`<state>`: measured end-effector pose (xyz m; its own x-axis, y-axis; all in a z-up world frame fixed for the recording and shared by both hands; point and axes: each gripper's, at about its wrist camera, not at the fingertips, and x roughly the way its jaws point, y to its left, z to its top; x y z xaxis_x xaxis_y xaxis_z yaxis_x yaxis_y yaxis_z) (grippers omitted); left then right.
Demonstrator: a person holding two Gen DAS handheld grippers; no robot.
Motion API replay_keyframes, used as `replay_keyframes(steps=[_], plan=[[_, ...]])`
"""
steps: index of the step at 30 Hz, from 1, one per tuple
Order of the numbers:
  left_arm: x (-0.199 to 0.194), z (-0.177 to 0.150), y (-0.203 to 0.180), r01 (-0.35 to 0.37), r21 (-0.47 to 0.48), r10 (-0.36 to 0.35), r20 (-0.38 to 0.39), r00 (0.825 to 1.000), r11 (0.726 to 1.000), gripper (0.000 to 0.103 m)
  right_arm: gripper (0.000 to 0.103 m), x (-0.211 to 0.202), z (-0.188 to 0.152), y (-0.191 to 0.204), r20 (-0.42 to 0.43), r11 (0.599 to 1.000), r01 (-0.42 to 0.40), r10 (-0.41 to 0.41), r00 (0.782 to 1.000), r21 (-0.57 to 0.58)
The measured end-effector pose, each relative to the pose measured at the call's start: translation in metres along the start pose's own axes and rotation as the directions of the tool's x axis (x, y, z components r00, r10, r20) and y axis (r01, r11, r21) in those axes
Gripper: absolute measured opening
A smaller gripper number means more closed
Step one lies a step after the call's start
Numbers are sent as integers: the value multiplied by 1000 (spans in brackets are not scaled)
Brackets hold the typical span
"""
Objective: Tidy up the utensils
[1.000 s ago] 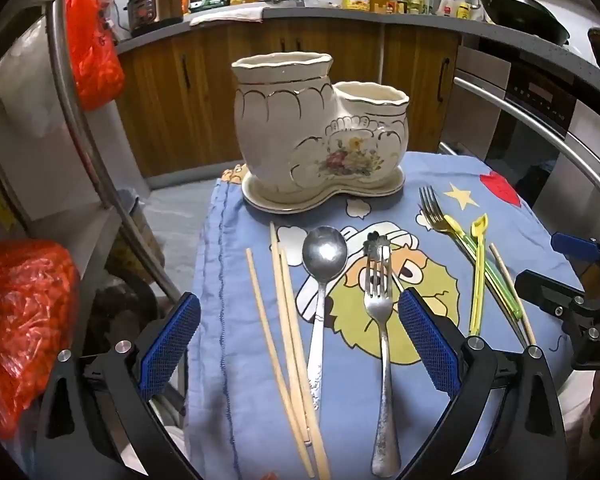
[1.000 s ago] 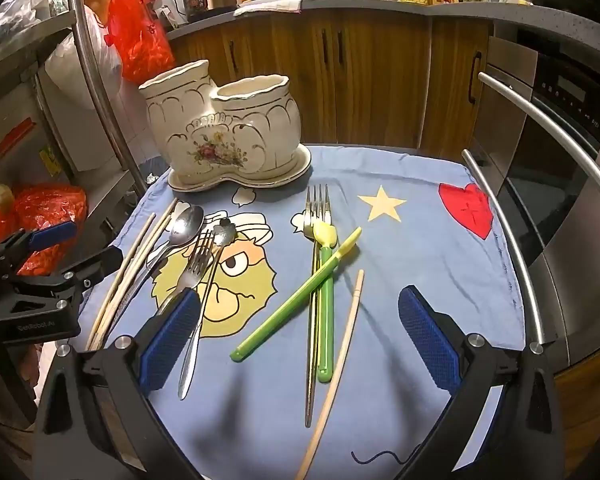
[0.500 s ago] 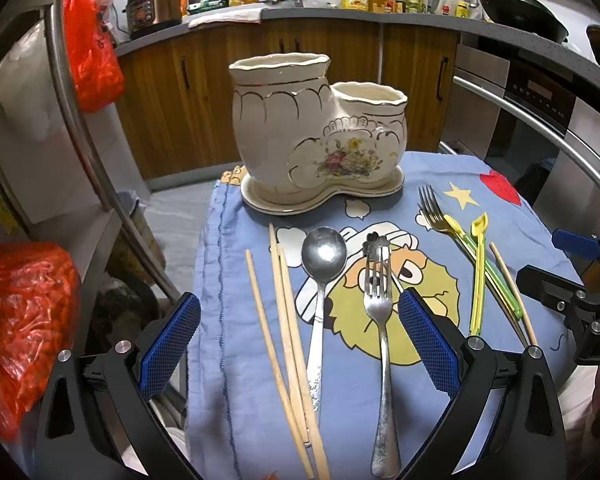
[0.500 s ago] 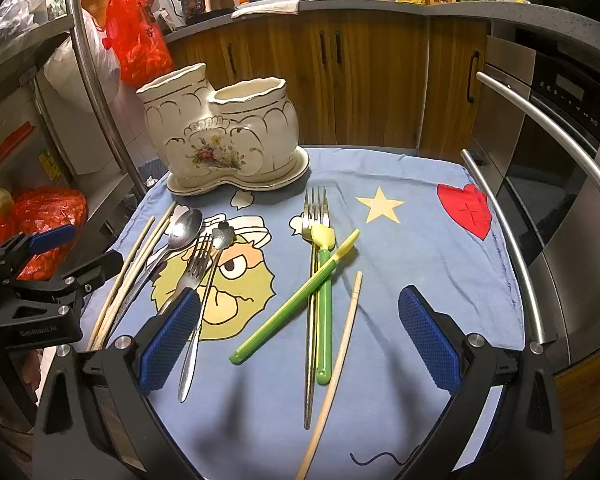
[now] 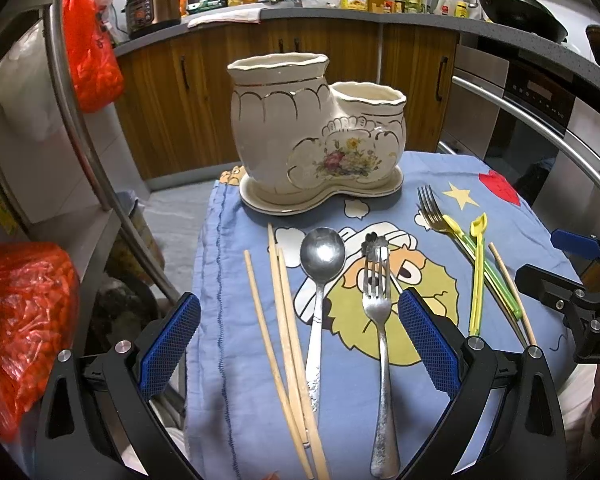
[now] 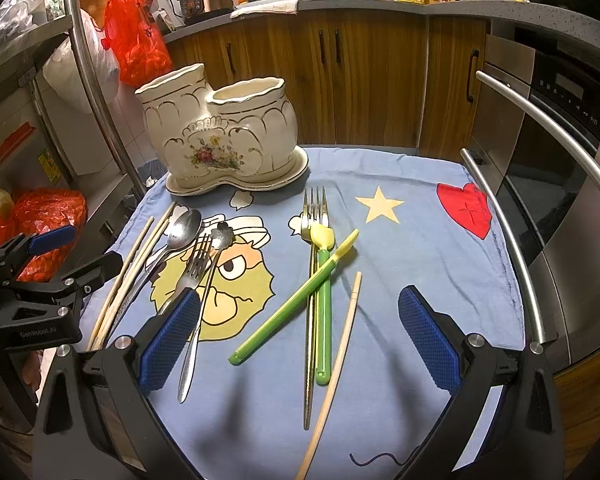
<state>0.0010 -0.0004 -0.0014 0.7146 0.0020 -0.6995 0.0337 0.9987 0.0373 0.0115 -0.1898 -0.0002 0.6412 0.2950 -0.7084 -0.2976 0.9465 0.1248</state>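
Note:
A cream boot-shaped ceramic holder (image 5: 316, 140) (image 6: 220, 136) with two openings stands at the back of the blue cartoon cloth (image 5: 380, 400) (image 6: 400, 240). Before my open left gripper (image 5: 298, 344) lie wooden chopsticks (image 5: 284, 336), a steel spoon (image 5: 320, 280) and a steel fork (image 5: 380, 328), with a small flower-headed spoon (image 5: 374, 240) under the fork's tines. My open right gripper (image 6: 298, 344) hovers over green-handled utensils (image 6: 300, 300), a gold fork (image 6: 314, 216) and a lone chopstick (image 6: 340, 352). Neither gripper holds anything.
A metal rack with red bags (image 5: 20, 320) (image 6: 136, 40) stands left of the table. An oven with a bar handle (image 6: 540, 128) is on the right. Wooden cabinets and a cluttered counter (image 5: 340, 12) run behind. Each gripper shows in the other's view (image 5: 580, 300) (image 6: 32, 300).
Both views have shifted only slightly; the holder sits a little lower and nearer in the frames. The utensils have not moved and both grippers stay open.

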Motion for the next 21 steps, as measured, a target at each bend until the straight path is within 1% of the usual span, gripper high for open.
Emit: replay_keyframes(steps=[21], plan=[[-1,0,-1,6,-3,-6,5,1000,1000,98,98,-1,0,1,4,1000,4,-4,1000,-1]])
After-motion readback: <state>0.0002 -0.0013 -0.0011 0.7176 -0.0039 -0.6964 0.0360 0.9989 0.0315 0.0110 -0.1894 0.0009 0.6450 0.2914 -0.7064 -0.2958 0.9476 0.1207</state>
